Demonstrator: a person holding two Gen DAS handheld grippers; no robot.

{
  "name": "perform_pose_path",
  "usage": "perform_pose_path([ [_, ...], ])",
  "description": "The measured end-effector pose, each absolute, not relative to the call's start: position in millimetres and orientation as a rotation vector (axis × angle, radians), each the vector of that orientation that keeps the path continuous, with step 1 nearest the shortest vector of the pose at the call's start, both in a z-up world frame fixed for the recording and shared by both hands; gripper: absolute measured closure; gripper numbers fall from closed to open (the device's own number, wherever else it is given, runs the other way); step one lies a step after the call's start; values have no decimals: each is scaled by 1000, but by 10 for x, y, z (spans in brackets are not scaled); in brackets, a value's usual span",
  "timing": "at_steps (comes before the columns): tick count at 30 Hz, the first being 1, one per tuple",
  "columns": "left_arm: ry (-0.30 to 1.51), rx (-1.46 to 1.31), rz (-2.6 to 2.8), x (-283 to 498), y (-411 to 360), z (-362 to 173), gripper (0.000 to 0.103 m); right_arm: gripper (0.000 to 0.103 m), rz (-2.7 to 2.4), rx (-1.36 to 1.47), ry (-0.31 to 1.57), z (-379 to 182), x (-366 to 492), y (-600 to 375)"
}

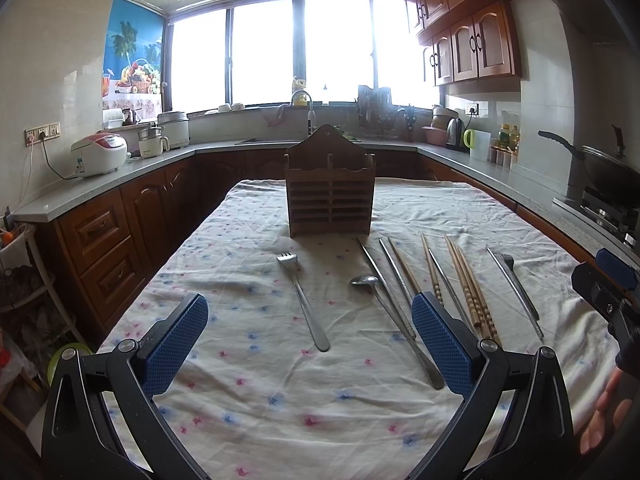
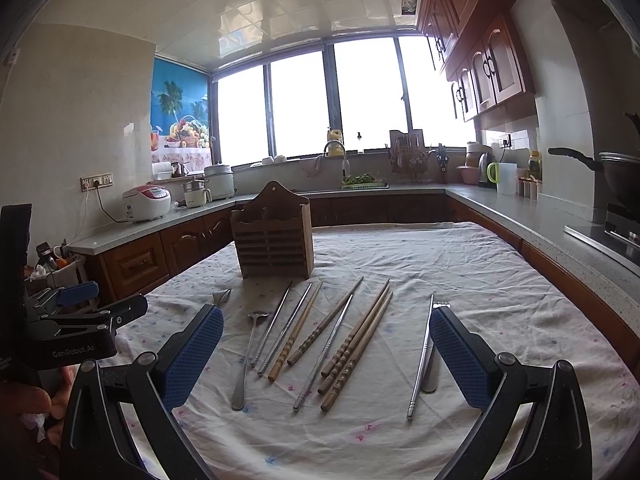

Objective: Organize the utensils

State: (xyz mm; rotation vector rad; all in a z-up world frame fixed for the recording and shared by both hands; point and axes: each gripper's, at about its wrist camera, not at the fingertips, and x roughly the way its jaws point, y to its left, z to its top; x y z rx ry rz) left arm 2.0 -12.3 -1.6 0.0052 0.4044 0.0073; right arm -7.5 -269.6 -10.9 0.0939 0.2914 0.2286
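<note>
From your left gripper (image 1: 310, 336), you are looking down a table covered with a flowered cloth (image 1: 256, 392). Its blue-padded jaws are standing wide apart, holding nothing, above the near part of the cloth. A wooden holder (image 1: 330, 194) is standing upright at the far middle of the table. A fork (image 1: 303, 300) is lying alone between the pads, tines toward the holder. To its right a spoon (image 1: 394, 330) is lying beside metal chopsticks (image 1: 386, 286), then wooden chopsticks (image 1: 472, 292), and a second fork (image 1: 516, 288) is lying farthest right under a metal stick. Your right gripper (image 1: 608, 280) is showing at the right edge.

From your right gripper (image 2: 326, 346), the jaws are likewise spread wide and empty over the cloth (image 2: 360, 432). The holder (image 2: 273, 236) is standing left of centre. The spoon (image 2: 248, 354), metal chopsticks (image 2: 276, 328) and wooden chopsticks (image 2: 356, 348) are fanning out between the pads. The second fork (image 2: 431, 372) is lying just beside the right pad. Your left gripper (image 2: 80, 320) is hovering at the left edge.
</note>
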Motion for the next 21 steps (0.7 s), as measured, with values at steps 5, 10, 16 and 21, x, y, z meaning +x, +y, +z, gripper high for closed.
perform_pose_path([
  [5, 412, 3, 6, 45, -120, -29, 0, 0, 228, 96, 294, -105, -75, -2697],
  [10, 433, -7, 0, 80, -96, -46, 0, 0, 224, 96, 306, -116, -64, -2691],
  [16, 500, -63, -37, 230, -28, -41, 0, 0, 231, 114, 362, -113, 55, -2701],
  [21, 570, -81, -42, 445, 6, -31, 0, 0, 233, 134, 415, -91, 203, -2734],
])
